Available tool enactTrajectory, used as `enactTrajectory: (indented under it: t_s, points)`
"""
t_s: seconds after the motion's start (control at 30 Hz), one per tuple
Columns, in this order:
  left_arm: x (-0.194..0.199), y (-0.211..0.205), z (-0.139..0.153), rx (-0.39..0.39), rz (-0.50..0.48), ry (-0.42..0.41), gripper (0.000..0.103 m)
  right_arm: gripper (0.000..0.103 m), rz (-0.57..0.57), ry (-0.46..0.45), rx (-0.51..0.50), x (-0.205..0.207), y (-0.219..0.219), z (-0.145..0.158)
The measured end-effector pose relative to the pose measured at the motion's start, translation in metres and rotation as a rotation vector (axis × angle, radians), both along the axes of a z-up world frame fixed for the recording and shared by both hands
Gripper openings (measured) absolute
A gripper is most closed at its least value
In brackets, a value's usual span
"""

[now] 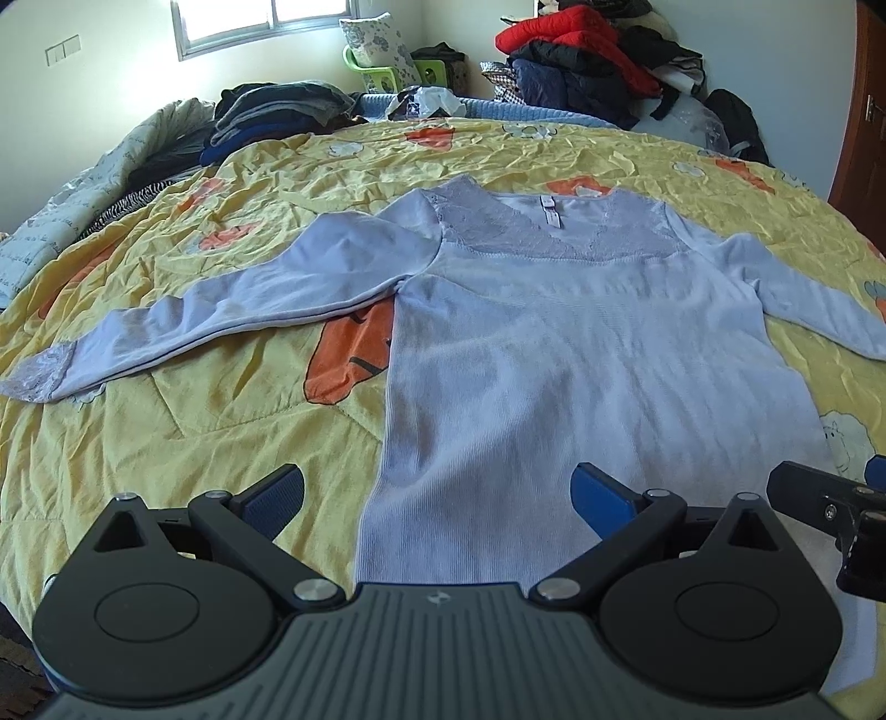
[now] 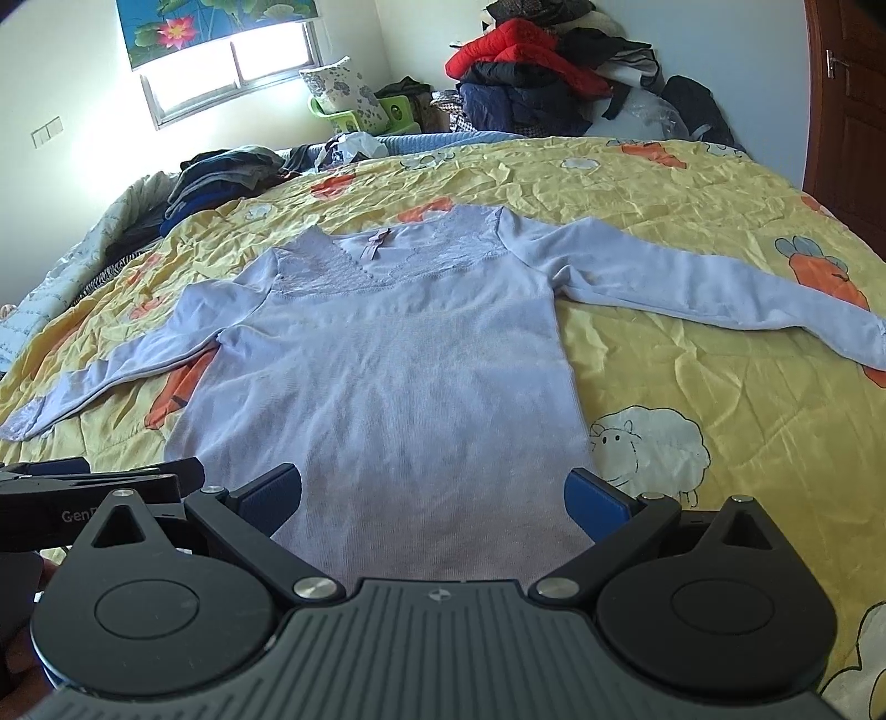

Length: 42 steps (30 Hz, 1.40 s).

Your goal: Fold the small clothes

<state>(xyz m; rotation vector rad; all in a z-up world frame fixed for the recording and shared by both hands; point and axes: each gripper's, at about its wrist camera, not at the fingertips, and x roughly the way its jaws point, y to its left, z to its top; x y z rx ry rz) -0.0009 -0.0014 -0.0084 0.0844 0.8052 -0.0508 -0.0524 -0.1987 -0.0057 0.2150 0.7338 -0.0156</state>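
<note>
A pale lavender long-sleeved top (image 1: 581, 354) lies flat, front up, on a bed covered by a yellow quilt (image 1: 194, 421) printed with orange carrots and white sheep. Its lace neckline points toward the far end of the bed, its hem toward the cameras, and both sleeves are spread outward to either side.

The left gripper (image 1: 437, 495) hovers over the hem near the top's left edge, its 2 blue-padded fingers spread wide with nothing between them. The right gripper (image 2: 434, 495) hovers over the hem near the right edge, fingers equally wide and empty.

At the far side, folded dark clothes (image 1: 266, 111) sit on the left, and a heap with a red jacket (image 1: 559, 39) rises on the right.
</note>
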Motion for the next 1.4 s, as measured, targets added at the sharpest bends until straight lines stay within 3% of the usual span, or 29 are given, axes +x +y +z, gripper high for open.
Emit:
enactTrajectory:
  t_s: [0.43,0.63,0.83,1.0,1.17,1.3,1.4]
  points:
    - [0.002,0.0,0.0,-0.004,-0.002,-0.007,0.103,0.102,0.031,-0.077,-0.017,-0.006,0.0,0.005]
    - [0.003,-0.002,0.017,-0.08,-0.041,-0.112,0.103,0.102,-0.003,-0.161,-0.005,-0.005,-0.03,0.009]
    - [0.009,-0.018,0.029,-0.087,-0.086,-0.132,0.103,0.102,-0.191,-0.214,0.086,-0.005,-0.106,-0.004]
    - [0.008,-0.031,0.017,-0.056,-0.123,-0.094,0.103,0.102,-0.389,-0.252,0.221,-0.018,-0.186,-0.024]
    - [0.008,-0.035,0.009,-0.042,-0.128,-0.069,0.103,0.1,-0.584,-0.304,0.269,-0.034,-0.246,-0.046]
    - [0.008,-0.035,0.009,-0.041,-0.131,-0.065,0.103,0.099,-0.651,-0.313,0.362,-0.033,-0.284,-0.073]
    - [0.007,-0.039,0.007,-0.028,-0.14,-0.061,0.103,0.098,-0.651,-0.399,0.371,-0.03,-0.299,-0.084]
